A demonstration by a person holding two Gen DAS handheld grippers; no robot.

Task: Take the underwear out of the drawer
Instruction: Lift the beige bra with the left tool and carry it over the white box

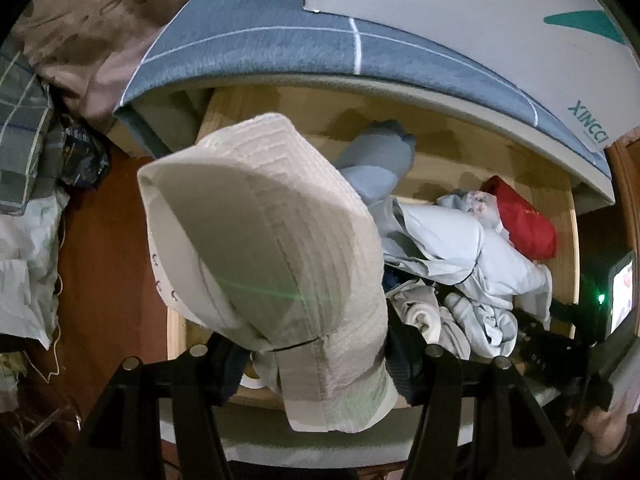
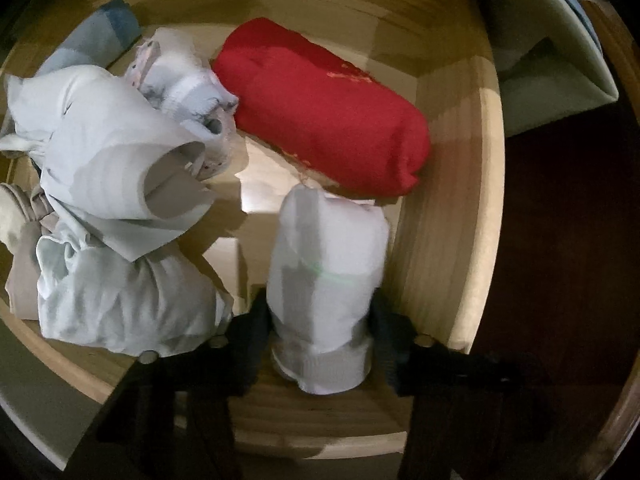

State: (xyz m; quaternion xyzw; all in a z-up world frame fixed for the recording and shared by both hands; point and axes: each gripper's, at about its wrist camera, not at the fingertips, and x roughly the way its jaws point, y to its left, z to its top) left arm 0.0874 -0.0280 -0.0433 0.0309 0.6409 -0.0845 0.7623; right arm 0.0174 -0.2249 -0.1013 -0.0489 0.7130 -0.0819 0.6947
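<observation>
My left gripper point(image 1: 316, 356) is shut on a beige ribbed underwear piece point(image 1: 264, 248) and holds it up above the open wooden drawer point(image 1: 560, 208). My right gripper point(image 2: 320, 328) is shut on a white rolled underwear piece point(image 2: 324, 272) at the drawer's right side, by the drawer wall point(image 2: 448, 216). Inside the drawer lie a red roll point(image 2: 324, 108), a pale blue-grey piece point(image 2: 104, 144), a patterned white piece point(image 2: 188, 88) and a crumpled light piece point(image 2: 120, 300). The red roll point(image 1: 524, 216) and pale pieces point(image 1: 452, 240) also show in the left wrist view.
A bed with a grey-blue checked sheet point(image 1: 260, 48) overhangs the drawer. A white box marked XINCI point(image 1: 480, 12) lies on the bed. Clothes point(image 1: 28, 200) are piled on the reddish floor point(image 1: 108, 260) to the left. A blue-grey sock point(image 1: 380, 156) lies at the drawer's back.
</observation>
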